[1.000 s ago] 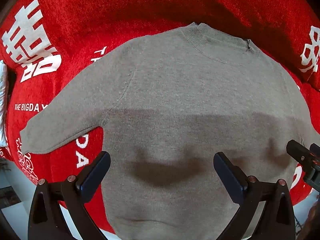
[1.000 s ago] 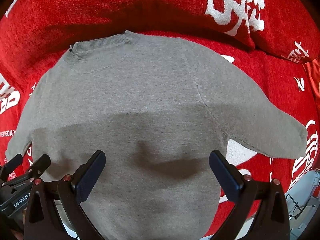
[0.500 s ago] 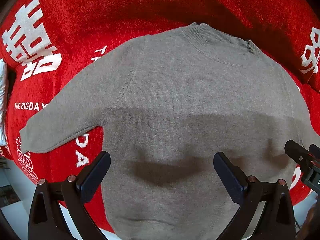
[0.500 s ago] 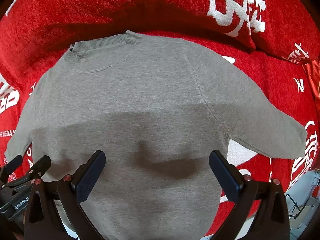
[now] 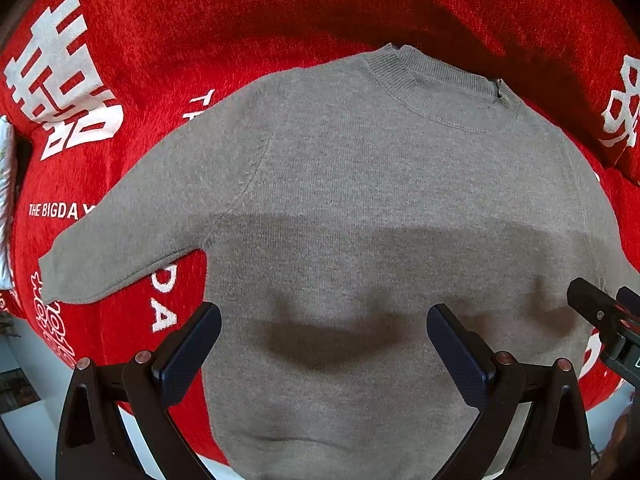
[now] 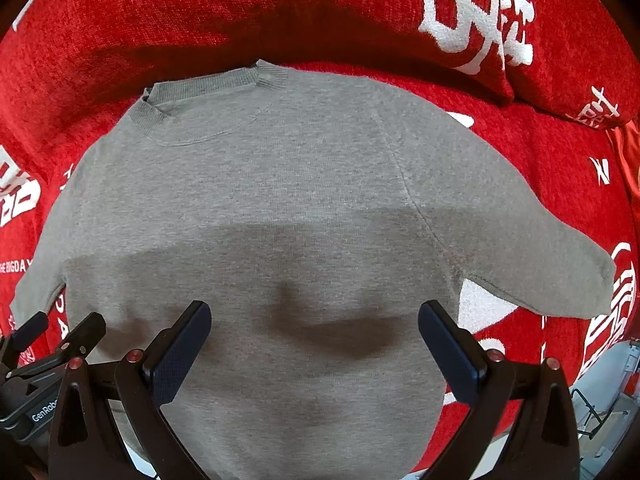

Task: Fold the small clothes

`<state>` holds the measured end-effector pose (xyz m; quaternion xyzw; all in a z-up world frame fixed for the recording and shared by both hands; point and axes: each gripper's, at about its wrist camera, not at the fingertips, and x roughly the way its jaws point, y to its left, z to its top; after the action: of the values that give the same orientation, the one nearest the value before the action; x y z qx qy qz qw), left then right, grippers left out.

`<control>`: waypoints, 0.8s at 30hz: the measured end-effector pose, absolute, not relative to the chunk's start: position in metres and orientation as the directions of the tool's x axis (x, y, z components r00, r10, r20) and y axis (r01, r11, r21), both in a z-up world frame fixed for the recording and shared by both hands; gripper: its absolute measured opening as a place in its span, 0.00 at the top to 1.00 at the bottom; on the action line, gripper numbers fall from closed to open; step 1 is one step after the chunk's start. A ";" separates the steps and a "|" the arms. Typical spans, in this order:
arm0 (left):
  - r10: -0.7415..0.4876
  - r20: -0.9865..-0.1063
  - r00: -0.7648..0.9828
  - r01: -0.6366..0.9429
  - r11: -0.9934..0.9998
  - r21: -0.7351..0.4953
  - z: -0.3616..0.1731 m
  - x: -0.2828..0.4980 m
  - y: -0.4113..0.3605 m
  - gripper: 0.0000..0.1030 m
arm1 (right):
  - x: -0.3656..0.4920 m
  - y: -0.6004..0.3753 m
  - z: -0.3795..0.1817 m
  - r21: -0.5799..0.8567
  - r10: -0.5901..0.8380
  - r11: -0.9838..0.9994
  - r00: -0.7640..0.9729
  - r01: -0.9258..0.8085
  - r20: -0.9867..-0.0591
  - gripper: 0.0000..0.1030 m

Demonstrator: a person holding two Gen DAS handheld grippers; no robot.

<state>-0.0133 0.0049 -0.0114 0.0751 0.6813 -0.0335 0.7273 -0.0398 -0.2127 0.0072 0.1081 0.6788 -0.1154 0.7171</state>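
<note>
Grey sweater [image 5: 360, 208] lies flat, front up, on a red blanket [image 5: 200, 32] w/ white lettering. Neck points away from both cams, hem toward them and running off the bottom of each view. Both sleeves are spread out to the sides – left sleeve [image 5: 132, 240] reaches across the "THE BIGDAY" text in the left cam, right sleeve [image 6: 520, 252] ends over a white patch of print in the right cam. Ribbed collar [image 5: 440, 84] sits just short of a fold in the blanket behind it. A broad shadow crosses the sweater's lower half, w/ one soft wrinkle in the middle of it.

Left gripper [image 5: 324, 344] hovers over the lower body of the sweater, jaws spread wide, nothing between them. Its left finger [image 5: 188, 352] sits over the sweater's side edge, where red blanket shows; the other finger is over grey knit. Can't tell if either pad touches the fabric.

Right gripper [image 6: 316, 340] – same posture, jaws released and wide apart, holding nothing, both fingers over the sweater's lower part.

Each gripper shows at the edge of the other's cam: right one at far right of the left view, left one at lower left of the right view, side by side over the hem area.
</note>
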 end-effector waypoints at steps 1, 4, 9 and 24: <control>0.053 -0.996 0.068 0.149 0.987 0.062 -0.012 -0.014 0.005 0.00 | -0.040 -0.213 0.007 -0.001 -0.019 0.950 0.053 0.312 -0.998 0.00; 0.054 -0.996 0.067 0.146 0.987 0.063 -0.012 -0.014 0.005 0.00 | -0.040 -0.212 0.007 -0.003 -0.020 0.951 0.051 0.309 -0.998 0.00; 0.056 -0.996 0.063 0.142 0.988 0.065 -0.012 -0.016 0.004 0.00 | -0.041 -0.213 0.007 -0.005 -0.021 0.950 0.050 0.311 -0.999 0.00; 0.059 -0.996 0.063 0.143 0.987 0.067 -0.011 -0.015 0.005 0.00 | -0.043 -0.213 0.007 -0.001 -0.017 0.951 0.050 0.309 -0.999 0.00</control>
<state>-0.0149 0.0050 -0.0113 0.0736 0.6839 -0.0289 0.7253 -0.0431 -0.2128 0.0071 0.1073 0.6799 -0.1135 0.7165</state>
